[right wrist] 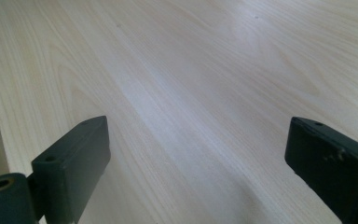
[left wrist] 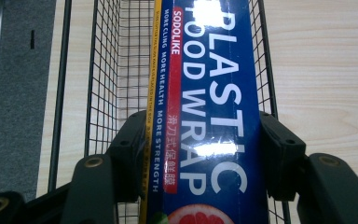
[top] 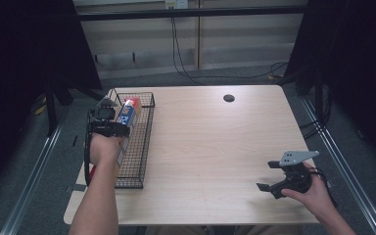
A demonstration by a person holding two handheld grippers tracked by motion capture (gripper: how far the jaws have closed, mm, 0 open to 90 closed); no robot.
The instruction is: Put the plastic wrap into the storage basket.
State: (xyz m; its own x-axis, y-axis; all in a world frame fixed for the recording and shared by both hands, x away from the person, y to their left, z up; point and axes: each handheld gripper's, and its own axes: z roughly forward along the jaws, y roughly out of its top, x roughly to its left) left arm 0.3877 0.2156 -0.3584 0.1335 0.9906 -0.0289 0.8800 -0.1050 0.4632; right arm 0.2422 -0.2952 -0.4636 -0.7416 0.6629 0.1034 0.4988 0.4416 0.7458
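Plastic wrap box (left wrist: pixel 209 116), long and dark blue, clamped by its two long sides in the left claw (left wrist: pixel 200 154), both black pads pressed against the cardboard; held lengthwise over the black wire basket (left wrist: pixel 107 74), inside its walls, whether resting on the mesh floor cannot be told. Seen from the high view, same box (top: pixel 127 113) at the far end of the basket (top: pixel 136 161), left claw (top: pixel 108 116) over it, forearm coming in from the bottom edge. Basket standing along the left side of the light wooden tabletop (top: pixel 210 147), its long mesh walls close on either side of the box and leaving little room for the jaws; something red at the near end of the basket, partly hidden by the arm, not identifiable. Round dark grommet hole (top: pixel 229 98) near the far edge of the tabletop, well apart from everything. Right claw (top: pixel 270 175) near the front right corner, well apart from the basket, jaws spread wide with nothing between them, grey three-cornered plate on top; bare wood grain (right wrist: pixel 191 93) beneath it in the right gripper view.

Large white lettering on the box: "PLASTIC FOOD WRAP"; red strip beside it reading "SODOLIKE" with Chinese characters below; small white print "MORE CLING MORE HEALTH MORE STRENGTH"; yellow edge stripe; grapefruit slice pictured at the near end.
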